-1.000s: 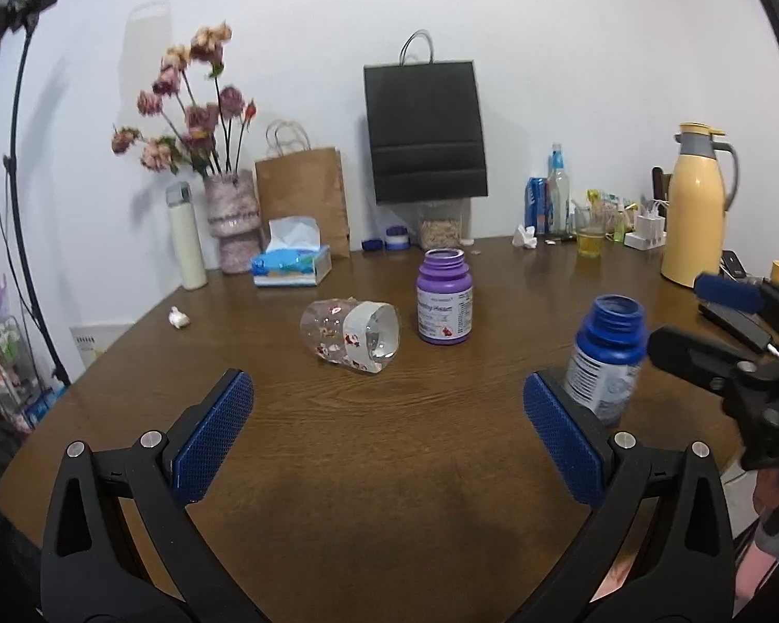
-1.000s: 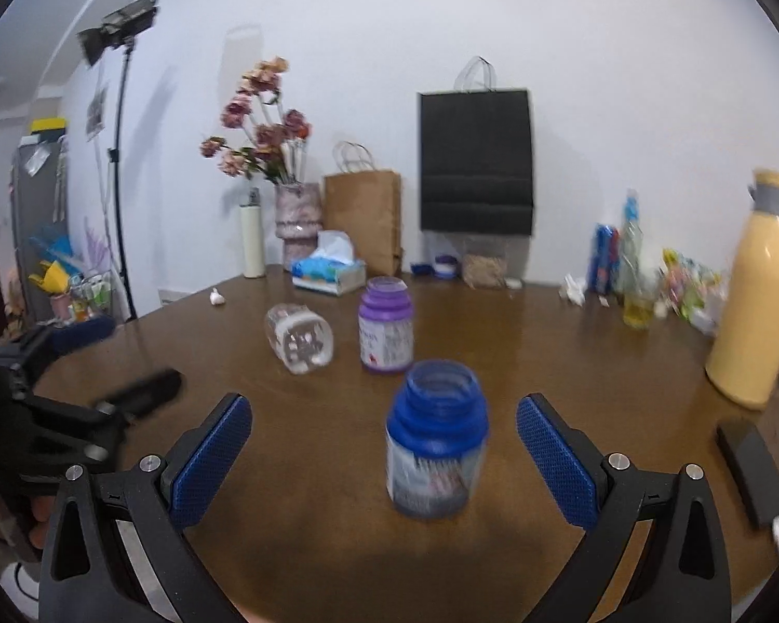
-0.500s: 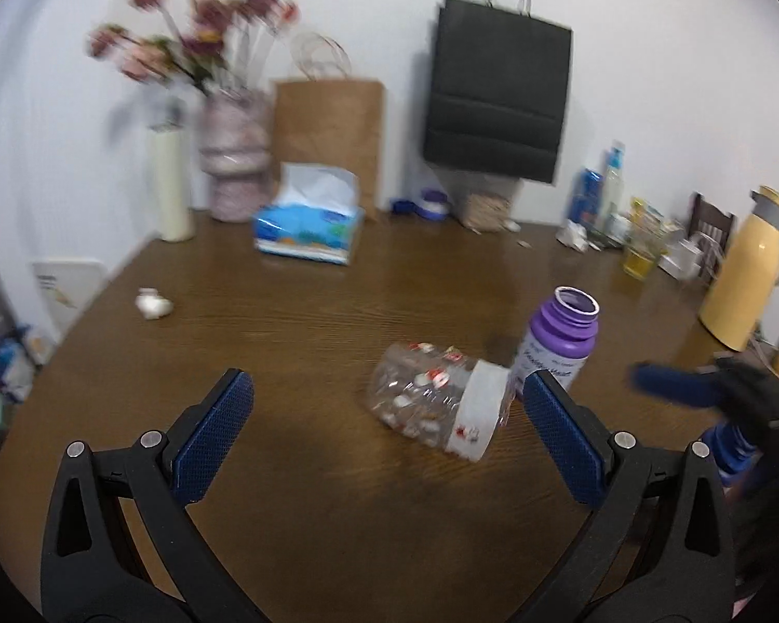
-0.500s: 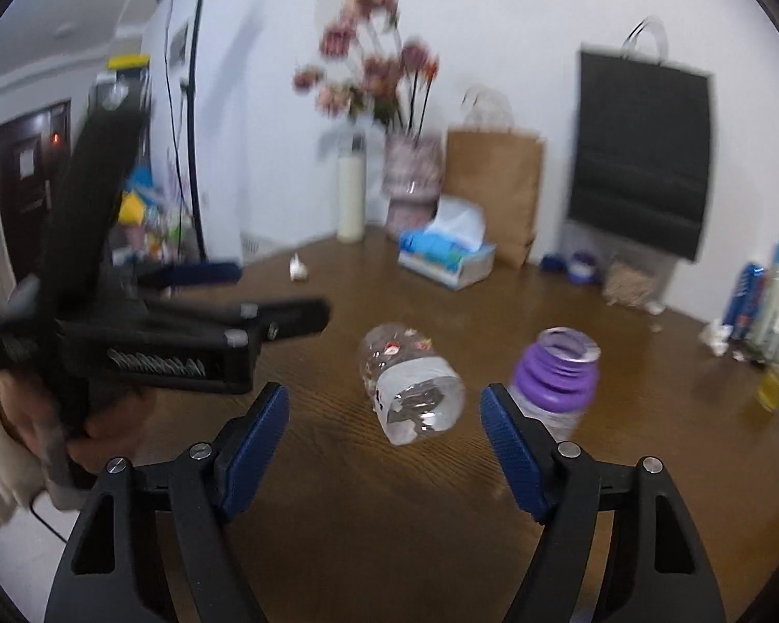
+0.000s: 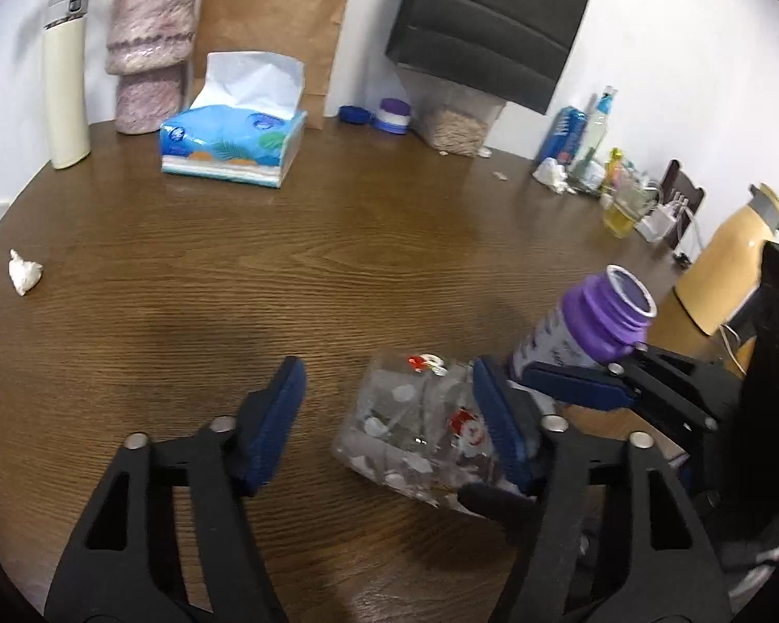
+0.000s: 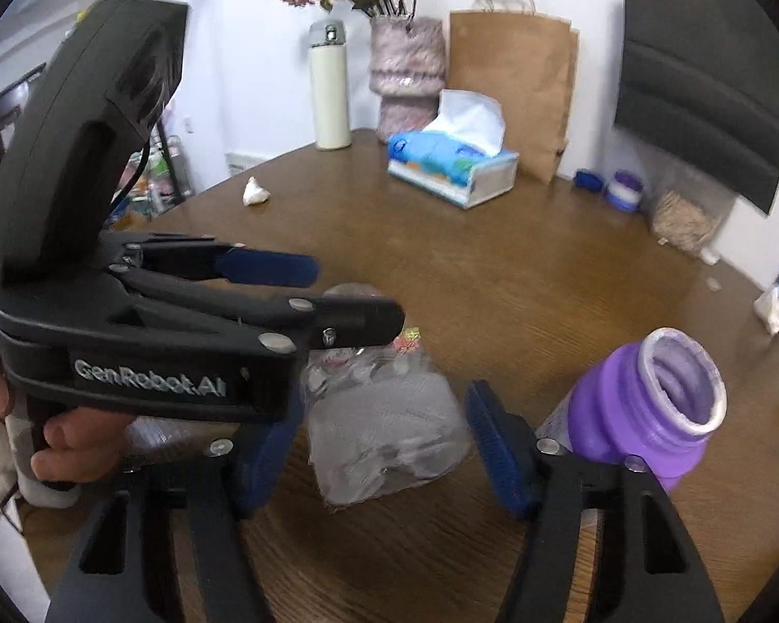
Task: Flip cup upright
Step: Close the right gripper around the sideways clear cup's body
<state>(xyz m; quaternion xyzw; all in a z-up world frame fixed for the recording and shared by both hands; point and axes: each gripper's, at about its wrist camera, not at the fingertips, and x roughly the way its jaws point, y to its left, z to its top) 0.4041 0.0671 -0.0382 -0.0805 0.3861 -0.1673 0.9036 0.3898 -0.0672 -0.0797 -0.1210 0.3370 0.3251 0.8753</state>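
A clear plastic cup (image 6: 384, 425) lay on its side on the wooden table (image 5: 337, 239), beside a purple bottle (image 6: 644, 415); the right gripper (image 6: 384, 446) straddled it, spread; the left gripper (image 5: 389, 415) stood spread alongside; thin and light, it likely wanted a gentle mid-wall pinch.

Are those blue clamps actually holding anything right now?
No. The right gripper is open around the clear cup lying on its side, not pinching it; the left gripper is open too.

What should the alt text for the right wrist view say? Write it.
A clear cup lies on its side on the wooden table between the open right claw. The left claw reaches over it from the left; a purple bottle stands to its right.
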